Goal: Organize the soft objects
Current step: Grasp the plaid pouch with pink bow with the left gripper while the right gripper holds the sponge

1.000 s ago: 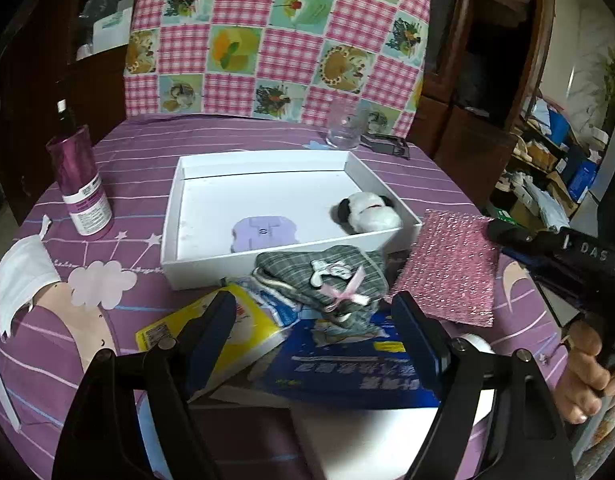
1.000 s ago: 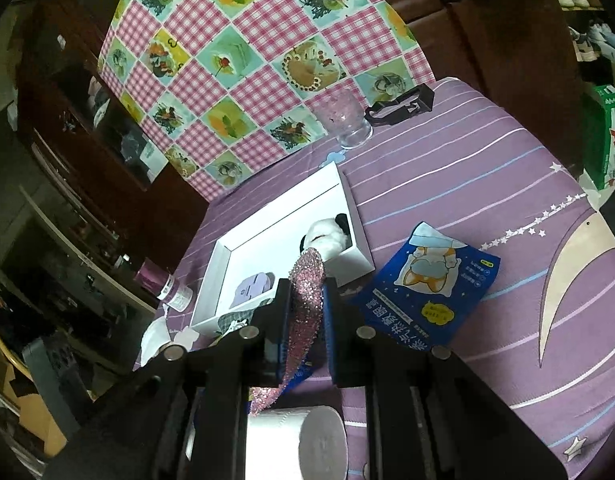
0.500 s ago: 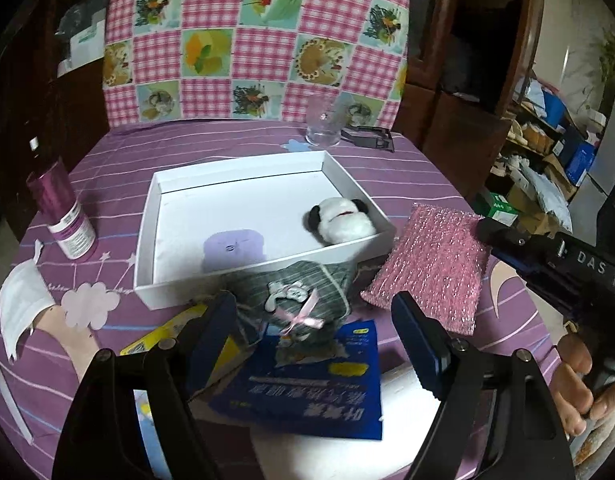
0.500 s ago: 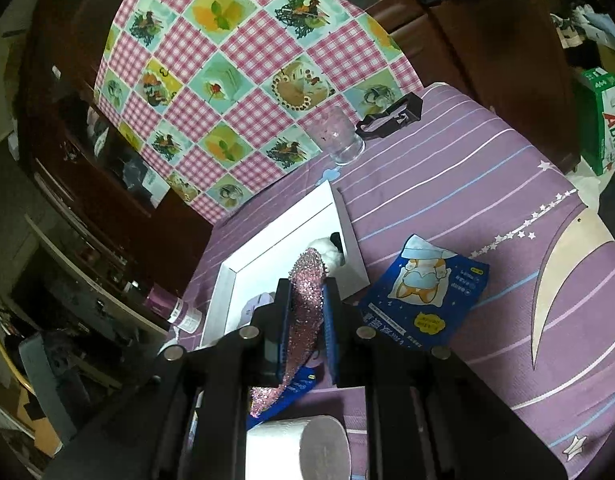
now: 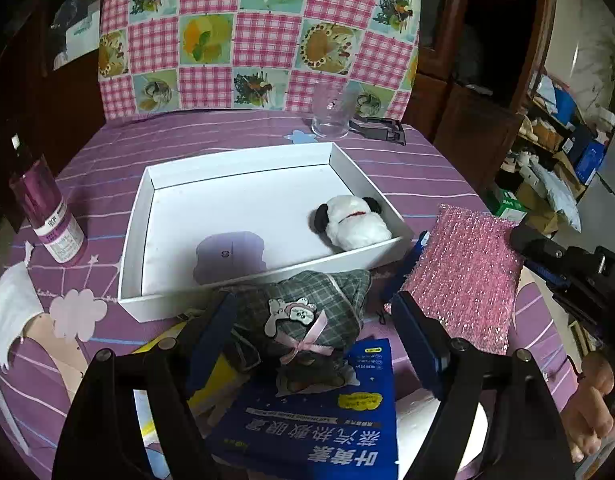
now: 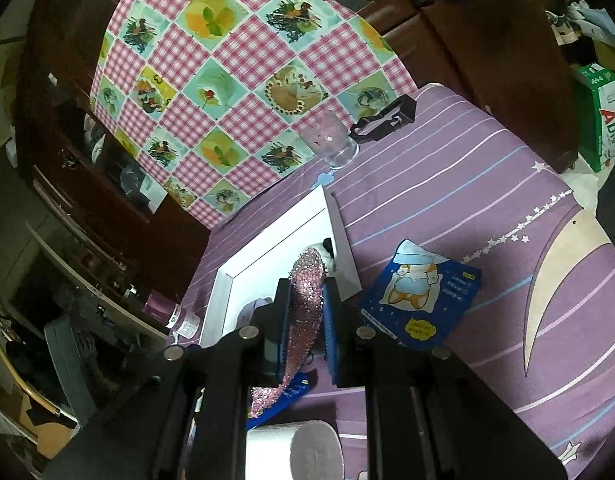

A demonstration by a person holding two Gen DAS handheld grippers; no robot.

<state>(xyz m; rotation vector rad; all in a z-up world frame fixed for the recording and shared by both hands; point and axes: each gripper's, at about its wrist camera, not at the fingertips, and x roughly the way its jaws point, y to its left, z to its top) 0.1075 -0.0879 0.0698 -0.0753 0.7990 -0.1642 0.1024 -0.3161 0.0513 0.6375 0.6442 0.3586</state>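
We note the right gripper (image 6: 305, 312) clamped on the pink glitter sponge (image 5: 465, 276), at 4 o'clock of the white tray (image 5: 137, 216). The left gripper (image 5: 313, 334) gapes wide, holding nothing, straddling the plaid pouch (image 5: 303, 312) at the tray's 6 o'clock.

blue packet (image 5: 327, 432): large white Chinese characters, seen upside down, 蒸汽热敷眼罩; small print unreadable
second blue packet (image 6: 421, 304): corgi cartoon, yellow cloud label, text too small to read
green-white carton (image 6: 601, 116): red letters "AD"
purple bottle (image 5: 47, 216): label print illegible
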